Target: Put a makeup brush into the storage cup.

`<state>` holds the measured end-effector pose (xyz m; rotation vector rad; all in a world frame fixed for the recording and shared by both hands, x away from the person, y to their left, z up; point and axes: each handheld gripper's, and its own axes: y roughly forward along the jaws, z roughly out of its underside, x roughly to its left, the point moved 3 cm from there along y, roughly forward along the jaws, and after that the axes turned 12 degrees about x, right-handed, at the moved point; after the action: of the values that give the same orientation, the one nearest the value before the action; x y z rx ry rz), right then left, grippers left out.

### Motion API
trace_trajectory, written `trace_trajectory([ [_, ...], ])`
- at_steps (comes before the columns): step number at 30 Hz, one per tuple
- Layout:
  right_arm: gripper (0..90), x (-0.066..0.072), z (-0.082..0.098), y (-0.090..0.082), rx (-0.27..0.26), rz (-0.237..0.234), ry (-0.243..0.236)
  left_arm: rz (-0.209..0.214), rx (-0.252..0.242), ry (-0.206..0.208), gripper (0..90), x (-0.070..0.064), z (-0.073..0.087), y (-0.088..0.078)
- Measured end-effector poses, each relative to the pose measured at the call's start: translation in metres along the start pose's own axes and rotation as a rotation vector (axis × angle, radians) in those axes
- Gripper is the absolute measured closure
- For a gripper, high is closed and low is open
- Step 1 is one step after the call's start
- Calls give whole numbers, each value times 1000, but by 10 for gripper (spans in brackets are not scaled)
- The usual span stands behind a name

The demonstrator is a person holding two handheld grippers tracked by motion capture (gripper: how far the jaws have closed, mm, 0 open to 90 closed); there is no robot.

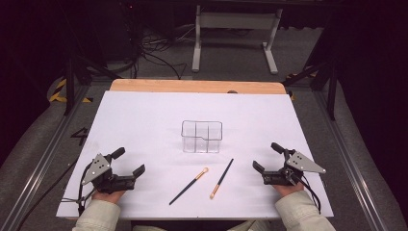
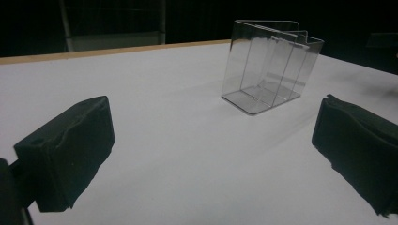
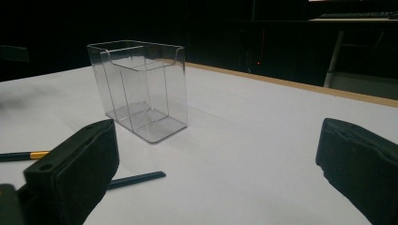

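Both grippers rested near the table's near edge, one toward each near corner, each held in a hand. The left gripper point(image 1: 129, 161) had its jaws spread wide with nothing between them; the right gripper point(image 1: 267, 156) stood likewise, wide apart and empty.

Two makeup brushes lay on the white table point(image 1: 144, 110) between the grippers, just inside the near edge and toward its middle. The left brush point(image 1: 189, 186) pointed its gold ferrule and pale tip toward the far right, its dark handle running back toward the near left. The right brush point(image 1: 222, 178) lay steeper, its dark handle toward the far edge and its gold end toward the near edge. Neither touched the other, and neither was touched by a gripper.

A clear divided holder point(image 1: 202, 136) stood upright near the table's centre, beyond both brushes and apart from them. It was empty, with several compartments.

Judged from position, the right gripper was nearer the right brush, which lay inward of it, toward the table's middle; in the right gripper view its dark handle point(image 3: 136, 178) showed just beyond the left-hand jaw. The brush's long axis ran roughly near-to-far, so the jaws would likely need to close across the handle.

Both brushes were slender, and would likely sit low for a pinch.
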<state>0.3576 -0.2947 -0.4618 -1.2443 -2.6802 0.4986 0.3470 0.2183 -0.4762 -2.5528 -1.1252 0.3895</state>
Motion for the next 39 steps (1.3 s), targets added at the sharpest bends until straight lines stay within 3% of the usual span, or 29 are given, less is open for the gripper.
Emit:
trace_trajectory([
  [6,3,0,0,0,0,-2,2,11,-16,-15,1,-2,-3,-3],
  [11,2,0,0,0,1,-7,11,57,-14,-23,1,-8,-10,-1],
  [27,3,-1,1,1,3,-4,25,120,-33,53,1,-32,-43,14],
  [39,2,-1,1,0,4,-7,31,181,-54,68,1,-50,-62,28],
])
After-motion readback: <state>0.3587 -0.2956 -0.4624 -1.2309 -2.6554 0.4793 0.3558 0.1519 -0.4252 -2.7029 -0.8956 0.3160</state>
